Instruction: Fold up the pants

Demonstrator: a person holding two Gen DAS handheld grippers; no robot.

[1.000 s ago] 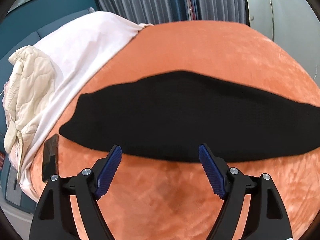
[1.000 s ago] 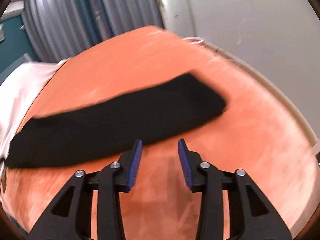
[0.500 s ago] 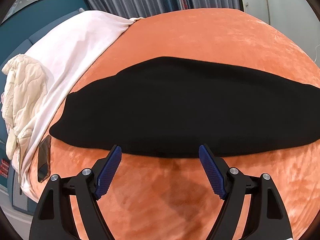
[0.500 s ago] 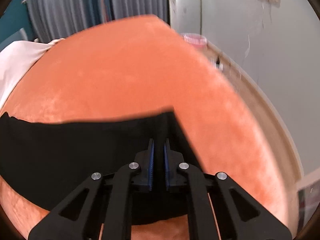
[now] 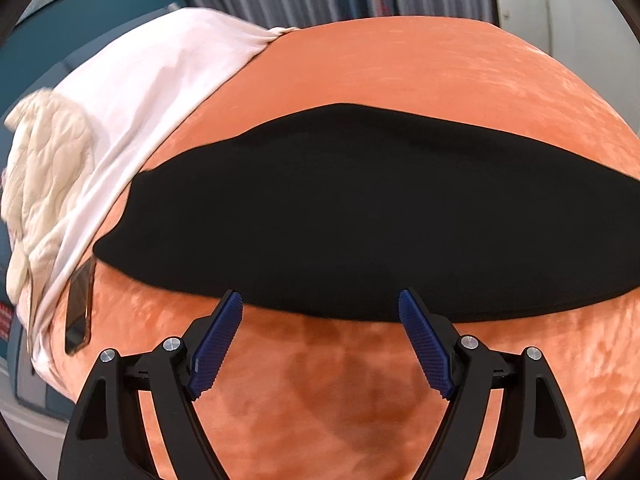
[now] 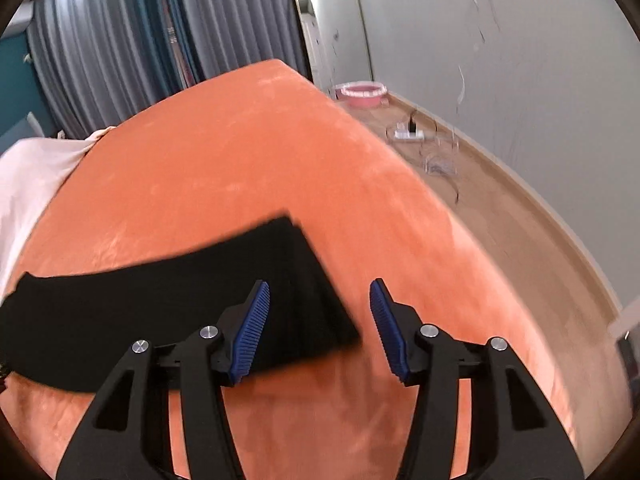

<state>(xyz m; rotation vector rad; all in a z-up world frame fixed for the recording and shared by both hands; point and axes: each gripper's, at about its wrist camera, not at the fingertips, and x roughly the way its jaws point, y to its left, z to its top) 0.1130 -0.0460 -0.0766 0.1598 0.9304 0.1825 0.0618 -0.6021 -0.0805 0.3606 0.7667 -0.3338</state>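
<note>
I can read no text, label, brand or number anywhere; the small red sign [image 5: 5, 317] at the far left edge of my left wrist view is too blurred to make out.

Left gripper [image 5: 320, 308] jaws spread wide — right gripper [image 6: 319, 300] likewise spread, both holding nothing.

A home bedroom: orange bedspread [image 6: 248, 152], pleated curtains [image 6: 120, 48], wooden floor [image 6: 520, 232].

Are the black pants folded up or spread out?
Folded into one long flat strip: the black pants show stacked layer edges at their right end on the orange blanket. No separate legs show.
</note>
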